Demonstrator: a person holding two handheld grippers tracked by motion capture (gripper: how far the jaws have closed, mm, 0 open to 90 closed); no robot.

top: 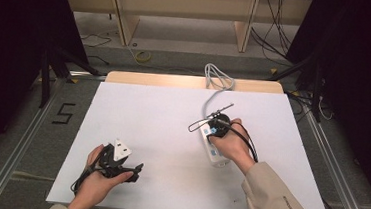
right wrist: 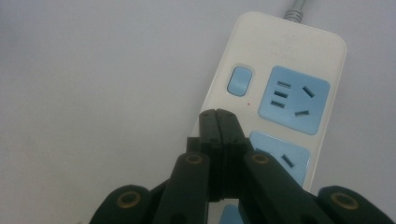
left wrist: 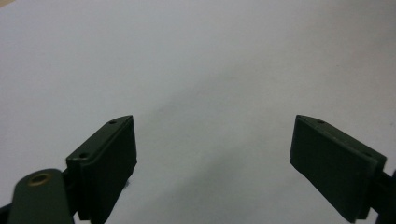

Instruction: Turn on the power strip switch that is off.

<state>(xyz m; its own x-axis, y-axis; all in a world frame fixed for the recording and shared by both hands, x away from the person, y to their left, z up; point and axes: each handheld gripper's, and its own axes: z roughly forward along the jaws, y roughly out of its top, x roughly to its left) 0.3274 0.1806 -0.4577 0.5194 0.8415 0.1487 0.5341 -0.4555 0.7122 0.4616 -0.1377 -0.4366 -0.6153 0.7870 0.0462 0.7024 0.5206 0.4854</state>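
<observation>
A white power strip (top: 216, 149) with blue sockets lies right of the table's middle, and its grey cord (top: 215, 82) runs to the far edge. In the right gripper view the strip (right wrist: 280, 70) shows a blue switch (right wrist: 239, 81) and blue sockets. My right gripper (right wrist: 218, 113) is shut with nothing between its jaws, its tips just over the strip's near-left edge beside the switch. From above, the right hand and gripper (top: 217, 127) cover the strip's far end. My left gripper (top: 133, 171) rests at the table's near left, jaws wide open (left wrist: 212, 144) over bare white tabletop.
The white tabletop (top: 162, 117) has a wooden strip along its far edge. Cables lie on the floor beyond, near a wooden shelf frame (top: 125, 19). Metal rails (top: 20, 136) run along both sides of the table.
</observation>
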